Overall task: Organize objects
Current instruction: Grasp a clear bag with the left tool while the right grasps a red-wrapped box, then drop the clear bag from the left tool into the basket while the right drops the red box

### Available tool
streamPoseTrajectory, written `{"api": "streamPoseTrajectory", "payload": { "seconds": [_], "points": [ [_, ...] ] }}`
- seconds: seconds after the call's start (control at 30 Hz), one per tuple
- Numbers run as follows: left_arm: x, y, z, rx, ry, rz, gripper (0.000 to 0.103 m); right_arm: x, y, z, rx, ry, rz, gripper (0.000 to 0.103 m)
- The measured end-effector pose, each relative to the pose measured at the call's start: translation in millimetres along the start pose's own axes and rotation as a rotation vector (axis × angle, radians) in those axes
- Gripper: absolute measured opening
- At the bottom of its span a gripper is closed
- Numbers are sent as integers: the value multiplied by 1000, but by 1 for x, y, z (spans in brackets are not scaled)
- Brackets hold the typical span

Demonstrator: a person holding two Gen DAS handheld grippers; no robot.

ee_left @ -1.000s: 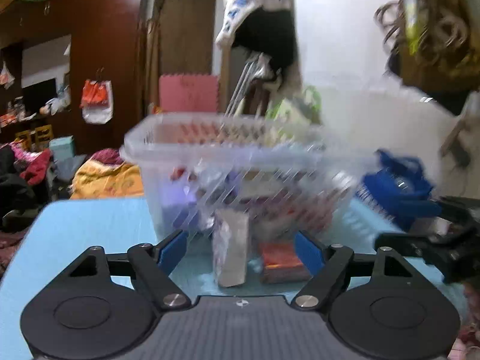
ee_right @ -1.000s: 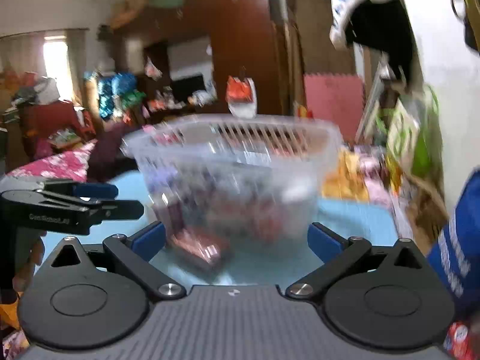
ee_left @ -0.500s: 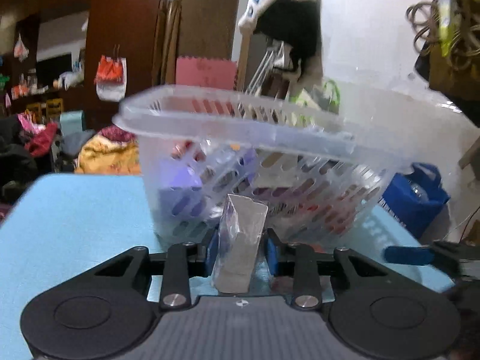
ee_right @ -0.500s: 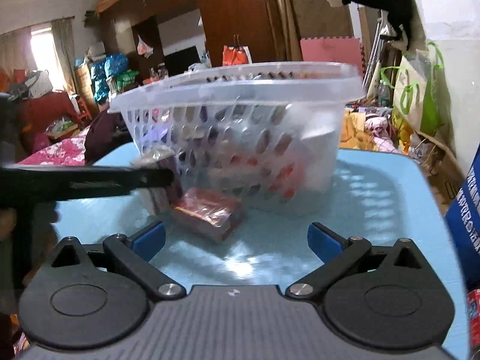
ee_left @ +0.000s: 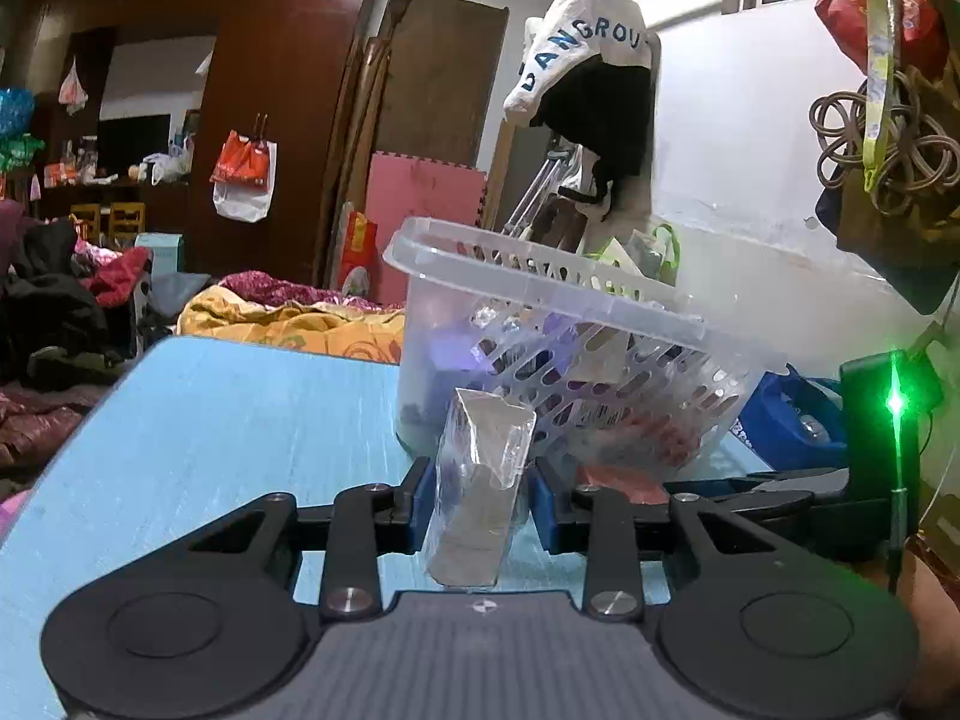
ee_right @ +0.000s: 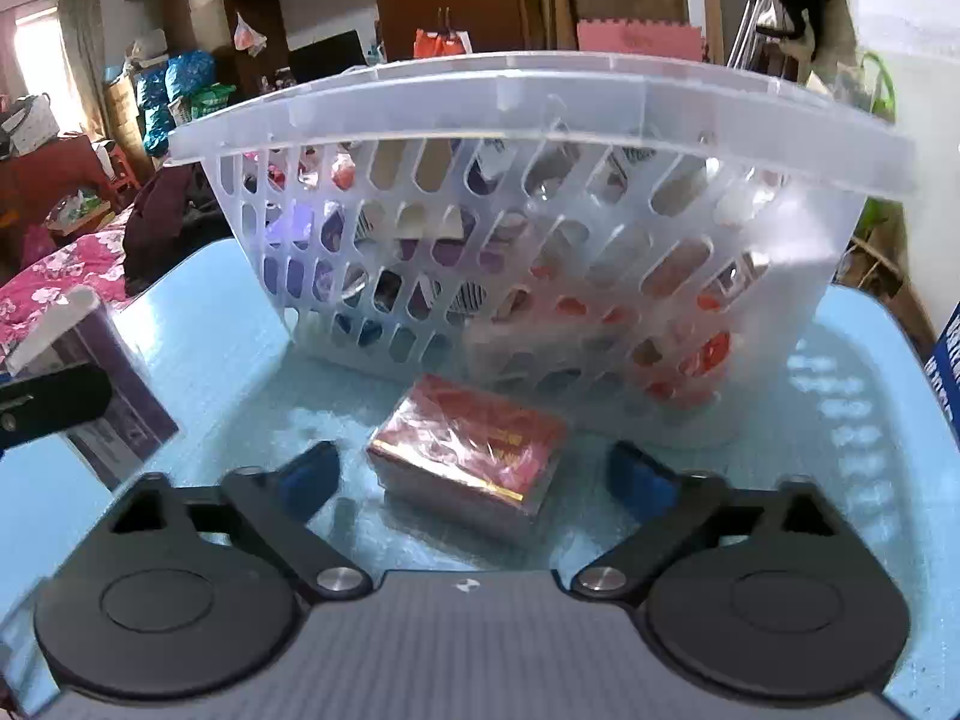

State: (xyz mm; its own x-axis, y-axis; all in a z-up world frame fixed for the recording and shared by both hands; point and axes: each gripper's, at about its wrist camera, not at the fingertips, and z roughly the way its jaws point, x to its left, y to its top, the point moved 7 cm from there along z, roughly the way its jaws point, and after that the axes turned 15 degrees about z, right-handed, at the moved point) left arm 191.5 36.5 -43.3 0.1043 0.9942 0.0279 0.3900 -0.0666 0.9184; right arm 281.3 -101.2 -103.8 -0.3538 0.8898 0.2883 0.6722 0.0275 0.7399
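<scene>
Two hand-held grippers are in use, each with two blue-padded fingers on black linkages. Left hand-held gripper (ee_left: 478, 495) is pinching one small silver box (ee_left: 477, 495) wrapped in crinkled clear film; both pads press its sides. That box is a narrow rectangular block standing upright, its long axis vertical and leaning slightly to the right, its top end pointing up toward the basket ahead. Right hand-held gripper (ee_right: 474, 477) is spread wide, its two pads on either side of one red box (ee_right: 468, 453) without touching it. This red box is a flat rectangular pack with a gold edge, also in shiny clear film, lying flat on the desk (ee_right: 840, 408) with its long axis running diagonally from near left to far right. Just beyond both grippers stands one translucent white plastic basket (ee_right: 540, 90) with a broad smooth rim and slotted walls; several red, purple and white packs show inside, too blurred through the slots to count. From the right hand-held gripper, the purple side of the held box appears far to the left. One pale blue desk with a fine grained surface carries everything.
</scene>
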Motion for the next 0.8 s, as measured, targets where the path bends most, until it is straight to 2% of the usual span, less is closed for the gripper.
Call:
{"api": "streamPoseTrajectory", "payload": {
  "seconds": [0.03,0.07,0.17,0.27,0.37,0.47,0.53,0.67,0.73,0.8],
  "points": [
    [-1,-1,1,2,-4,0,38,0,-1,-3,-6,-8,-18,74],
    [-2,-3,1,0,-10,3,38,-1,-2,-6,-8,-6,-24,72],
    [-7,-7,-1,-7,-21,16,38,-4,-8,-18,-14,48,-30,71],
    [-11,-13,-5,-9,-52,19,38,-11,-19,-39,-55,56,-65,71],
    [-17,-18,-13,-19,-71,25,38,-18,-29,-71,-84,123,-58,71],
    [-26,-8,-25,-61,-115,13,38,-21,-24,-109,-146,166,-50,71],
    [-32,11,-33,-99,-136,32,38,-17,-5,-135,-201,204,-52,71],
    [-37,78,-41,-172,-126,76,38,0,60,-163,-337,171,-92,71],
    [-34,112,-32,-181,-92,85,38,7,93,-157,-352,144,-112,71],
    [-31,143,-12,-161,-85,79,38,8,121,-140,-331,110,-106,71]
  ]
}}
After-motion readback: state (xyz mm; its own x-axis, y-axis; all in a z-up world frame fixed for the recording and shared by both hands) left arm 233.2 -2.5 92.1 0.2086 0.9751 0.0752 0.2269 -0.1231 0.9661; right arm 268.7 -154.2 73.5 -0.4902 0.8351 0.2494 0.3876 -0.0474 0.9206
